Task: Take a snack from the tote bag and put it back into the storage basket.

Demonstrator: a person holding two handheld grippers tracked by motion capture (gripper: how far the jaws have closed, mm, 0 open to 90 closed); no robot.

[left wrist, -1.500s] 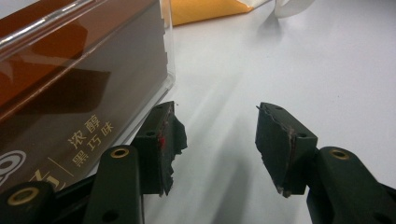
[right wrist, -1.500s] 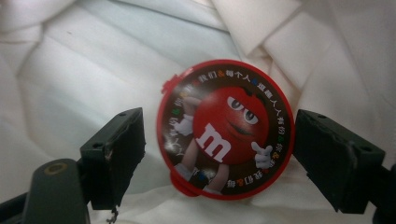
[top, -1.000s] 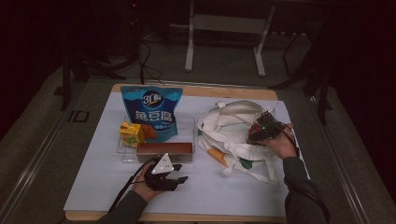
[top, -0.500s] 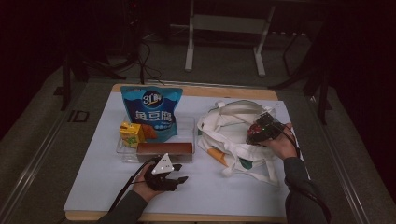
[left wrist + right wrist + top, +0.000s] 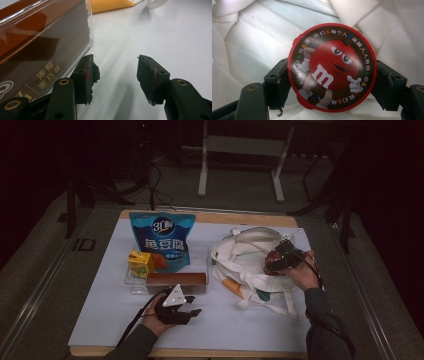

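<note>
My right gripper (image 5: 332, 82) is shut on a round red candy tin (image 5: 332, 67) printed with a red cartoon figure. It holds the tin just over the white cloth tote bag (image 5: 250, 265) at the table's right; in the high view the right gripper (image 5: 280, 260) sits over the bag. My left gripper (image 5: 184, 312) rests low on the white mat near the front edge, open, with nothing between its pads (image 5: 91, 75). Just beside the left gripper (image 5: 117, 80) lies a long brown chocolate box (image 5: 37, 50) in a clear cover.
A blue snack pouch (image 5: 161, 238) stands behind a clear tray (image 5: 131, 281) that holds a yellow drink carton (image 5: 140, 263) and the brown box (image 5: 176, 280). An orange patch (image 5: 233, 286) shows on the bag's front. Bare white mat lies between the two hands.
</note>
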